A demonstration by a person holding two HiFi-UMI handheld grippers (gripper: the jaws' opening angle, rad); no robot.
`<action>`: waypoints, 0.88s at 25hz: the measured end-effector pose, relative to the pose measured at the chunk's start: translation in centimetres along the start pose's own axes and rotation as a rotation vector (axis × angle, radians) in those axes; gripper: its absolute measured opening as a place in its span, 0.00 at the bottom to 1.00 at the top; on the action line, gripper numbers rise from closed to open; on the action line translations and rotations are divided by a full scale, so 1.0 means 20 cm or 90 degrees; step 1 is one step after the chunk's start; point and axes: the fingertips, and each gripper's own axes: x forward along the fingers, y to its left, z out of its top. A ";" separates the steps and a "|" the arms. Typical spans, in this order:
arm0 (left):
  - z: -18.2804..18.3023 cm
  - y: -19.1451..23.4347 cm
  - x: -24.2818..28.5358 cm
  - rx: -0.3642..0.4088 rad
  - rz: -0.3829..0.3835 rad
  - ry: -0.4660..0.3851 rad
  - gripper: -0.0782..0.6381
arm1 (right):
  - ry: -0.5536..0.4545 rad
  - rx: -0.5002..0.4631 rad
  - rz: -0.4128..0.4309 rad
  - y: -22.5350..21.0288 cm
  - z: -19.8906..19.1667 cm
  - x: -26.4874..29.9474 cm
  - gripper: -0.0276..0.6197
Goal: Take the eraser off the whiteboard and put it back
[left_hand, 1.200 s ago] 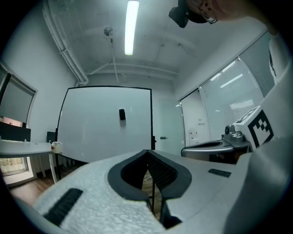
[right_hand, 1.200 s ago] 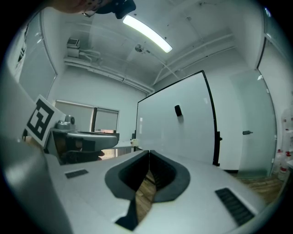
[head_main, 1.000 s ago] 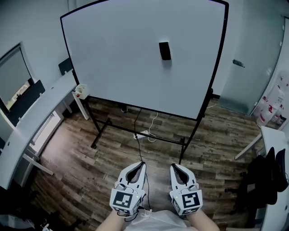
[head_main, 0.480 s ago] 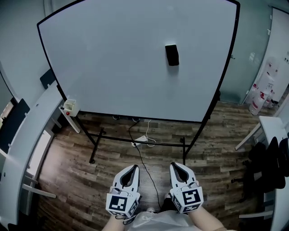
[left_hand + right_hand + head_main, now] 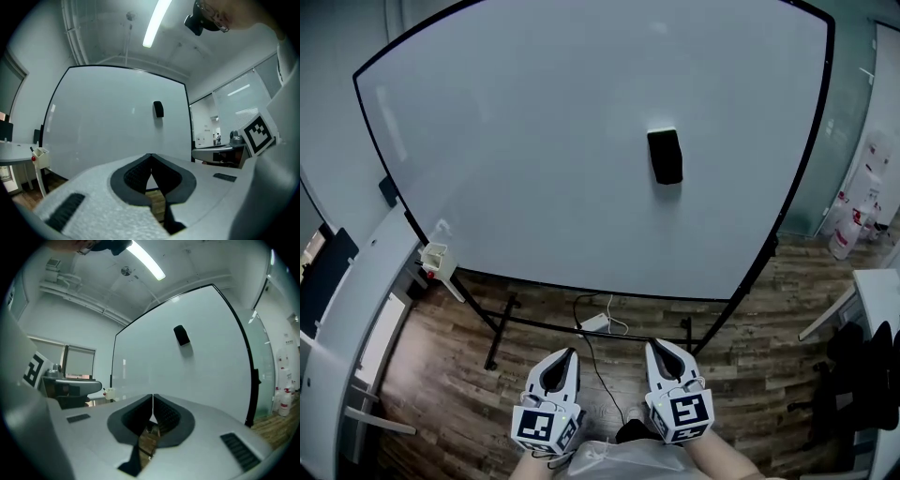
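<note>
A black eraser [image 5: 665, 156] clings to the upper right of the big whiteboard [image 5: 534, 141], which stands on a black wheeled frame. Both gripper views also show the eraser [image 5: 158, 109] [image 5: 181, 335] high on the board, well ahead of the jaws. My left gripper [image 5: 565, 356] and right gripper [image 5: 660, 349] are held side by side low in the head view, pointing level at the board and still well short of it. Each has its jaws shut tip to tip with nothing between them.
A curved white desk [image 5: 347, 309] runs along the left with a small white pen holder [image 5: 434, 260] at its end. A cable and power strip [image 5: 594, 323] lie on the wood floor under the board. A black chair [image 5: 862, 366] and white table [image 5: 877, 305] stand right.
The whiteboard and eraser have grown larger and shifted in the head view as both grippers travelled forward towards the board. Both stay shut and side by side.
</note>
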 end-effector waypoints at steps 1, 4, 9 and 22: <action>0.01 0.02 0.09 0.001 0.000 -0.004 0.13 | -0.003 -0.003 0.003 -0.05 0.02 0.07 0.09; 0.05 0.05 0.35 -0.005 -0.001 -0.013 0.13 | -0.010 -0.007 0.011 -0.21 0.07 0.25 0.09; 0.04 0.09 0.67 -0.008 -0.026 -0.013 0.13 | -0.022 -0.021 0.009 -0.40 0.14 0.49 0.09; 0.21 0.23 1.04 0.016 -0.169 -0.028 0.13 | -0.044 -0.029 -0.113 -0.56 0.39 0.72 0.09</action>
